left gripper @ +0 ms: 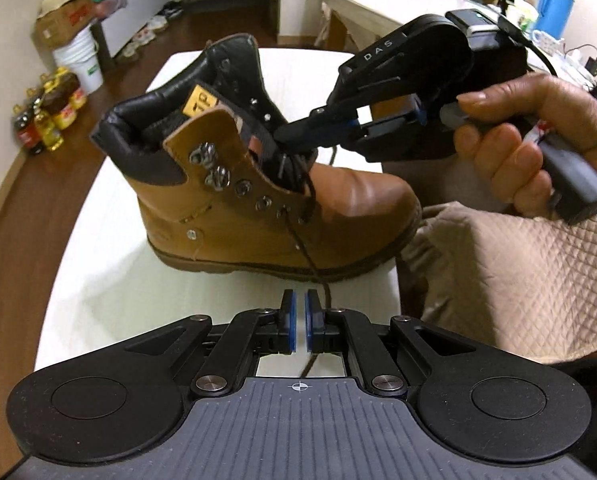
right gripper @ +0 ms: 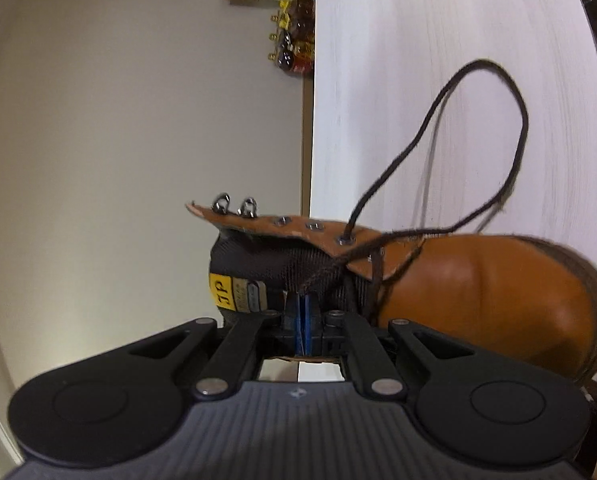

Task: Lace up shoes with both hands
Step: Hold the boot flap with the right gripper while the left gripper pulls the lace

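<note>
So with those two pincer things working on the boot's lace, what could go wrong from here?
The right gripper is shut at the tongue, with the lace running to its tips; a hard tug might tip the boot on the white table.

The left gripper looks shut beside its strand, perhaps not on it, so that end may slip free.

The loose loop could snag on the top hooks.

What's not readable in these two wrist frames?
- Left wrist view: whether the left gripper pinches the lace; the strand passes beside its right finger.
- Right wrist view: what the right gripper clamps; its fingers hide the contact against the boot tongue.
- Right wrist view: far-side eyelets, hidden by the tongue.
</note>
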Available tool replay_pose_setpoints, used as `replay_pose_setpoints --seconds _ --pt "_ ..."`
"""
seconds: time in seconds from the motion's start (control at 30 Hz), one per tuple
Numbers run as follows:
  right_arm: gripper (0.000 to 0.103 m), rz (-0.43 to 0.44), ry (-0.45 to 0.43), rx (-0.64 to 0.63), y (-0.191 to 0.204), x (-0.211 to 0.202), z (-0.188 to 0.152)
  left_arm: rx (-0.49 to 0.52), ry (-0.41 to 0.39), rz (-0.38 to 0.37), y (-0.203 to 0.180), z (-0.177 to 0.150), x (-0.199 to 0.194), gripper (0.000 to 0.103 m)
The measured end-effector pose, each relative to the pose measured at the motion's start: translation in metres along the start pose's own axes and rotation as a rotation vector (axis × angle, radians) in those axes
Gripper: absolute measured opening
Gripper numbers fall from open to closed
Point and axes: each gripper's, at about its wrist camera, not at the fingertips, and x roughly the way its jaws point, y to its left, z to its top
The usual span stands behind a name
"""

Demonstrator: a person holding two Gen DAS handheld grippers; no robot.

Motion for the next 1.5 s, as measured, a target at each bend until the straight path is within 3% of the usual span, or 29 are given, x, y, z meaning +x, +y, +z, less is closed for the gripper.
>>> replay_pose_setpoints --seconds 0.17,0.5,0.6,0.77,1.2,1.5 --pt "0.003 -0.021 -0.033 -0.028 0.001 0.009 -0.010 -0.006 0.006 -0.015 -0.001 0.000 0.008 0.003" --pt "0.003 -0.033 0.135 -0.031 0.007 0.041 -0.008 -0.064 -0.027 0.015 0.001 0.013 0.020 0.006" --pt "0.003 -0.042 0.183 -0.038 0.015 0.024 0.001 -0.059 -0.039 0.031 0.004 0.019 0.021 0.007" --pt "0.003 -0.043 0.191 -0.025 0.016 0.028 0.010 -0.037 -0.050 0.050 0.005 0.023 0.020 0.007" --pt "0.003 -0.033 0.354 -0.005 0.021 0.059 0.038 -0.049 -0.019 0.050 0.001 0.014 0.024 0.007" --pt "0.003 -0.048 0.451 -0.014 0.021 0.071 0.045 -0.100 -0.026 0.104 0.006 0.017 0.023 0.007"
